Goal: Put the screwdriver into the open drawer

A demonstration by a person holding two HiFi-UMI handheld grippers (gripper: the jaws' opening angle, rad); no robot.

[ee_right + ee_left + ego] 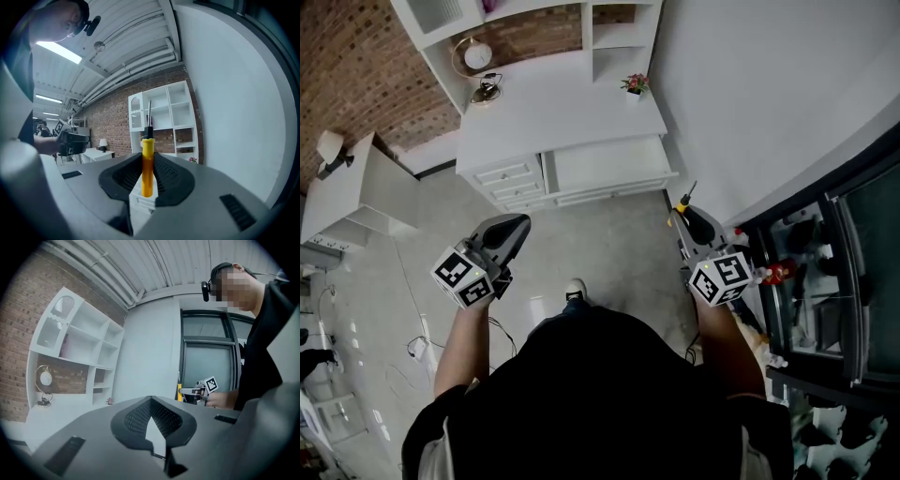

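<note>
Black-clad shoulders of the person (591, 394) fill the bottom of the head view, with both forearms reaching forward over a grey, smooth floor (600, 244).

At far left stands a white side table (352, 187) with a small lamp (330, 148) on it. The left gripper (517, 225) is held out over the floor. Its dark, ribbed jaws are pressed together at the tips and hold nothing.

Beyond it stands a white desk (562, 117), flat-topped and matte, with a white shelf unit (623, 42) rising from its back against a brick wall (356, 66). A round clock in a gold hoop (476, 56) sits in an arched nook of the shelving. Under the desktop, at left, is a stack of small closed drawers (511, 178) with knobs. Beside them the wide open drawer (609, 167) is pulled out, its flat white bottom in plain sight. A little pot of pink flowers (635, 84) stands on the desktop's right corner.

To the right, near a plain white wall, the right gripper (682, 217) is clamped on the screwdriver (147, 166). Its smooth yellow cylindrical handle is pinched upright between the ribbed pads, and a black collar and thin metal shaft stick out past the tips. The screwdriver is well apart from the drawer, over the floor. A dark-framed glass door (862, 262) lies at far right.
</note>
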